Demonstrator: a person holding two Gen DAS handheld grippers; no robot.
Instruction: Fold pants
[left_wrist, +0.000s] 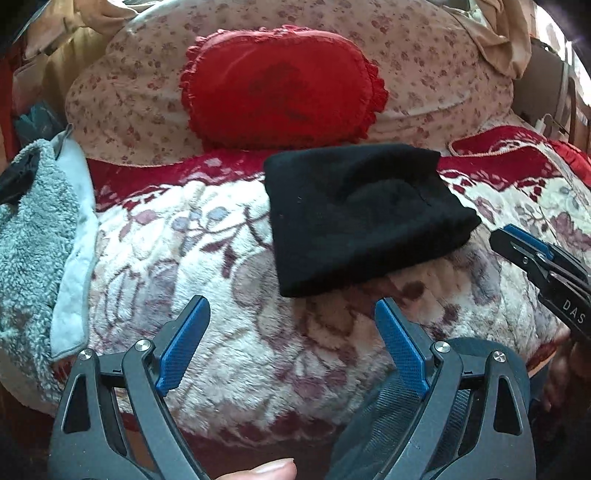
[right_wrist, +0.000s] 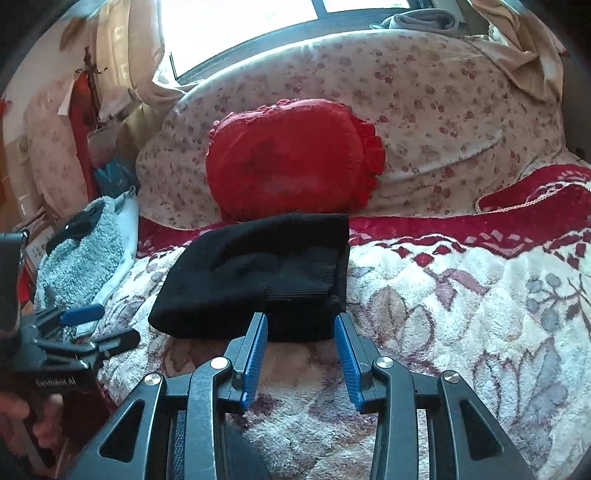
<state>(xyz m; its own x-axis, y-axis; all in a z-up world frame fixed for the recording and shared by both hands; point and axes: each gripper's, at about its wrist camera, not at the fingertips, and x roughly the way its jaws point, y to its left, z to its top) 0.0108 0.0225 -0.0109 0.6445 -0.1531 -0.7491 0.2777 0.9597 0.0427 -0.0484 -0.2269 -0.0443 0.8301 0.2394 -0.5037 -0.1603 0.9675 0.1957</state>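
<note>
Pants are a compact black bundle, centre-right of the left wrist frame, centre-left of the right wrist frame. They lie flat on the floral fleece blanket, just below the red ruffled cushion, which leans on a floral pillow.

Left gripper: fingers wide apart, nothing between them, lower centre of its own frame, short of the bundle's near edge. Blue pads show no fabric on them.

Right gripper: fingers apart, narrower gap than the left, empty. Tips sit at the bundle's near edge in the right wrist view; can't tell whether they touch the cloth or hover just above it. In the left wrist view it enters from the right edge, mid-height, just beside the bundle's right corner; its gap is not readable from that angle.

Grey fleece item with a pale lining sits at the left edge, well apart from the pants. Not involved.

Step read: bundle shows stacked layers at its right side in the right wrist view, so folding looks mostly or fully done. Both grippers are off the cloth, so this is either the release after the last fold or the setup for one more.

Next move, if another fold is wanted: close each gripper on a near corner, catching all layers, lift and carry over toward the cushion side, keeping edges aligned. Otherwise press flat and back off. Risk: pinching only the top layer and pulling the stack open.
</note>
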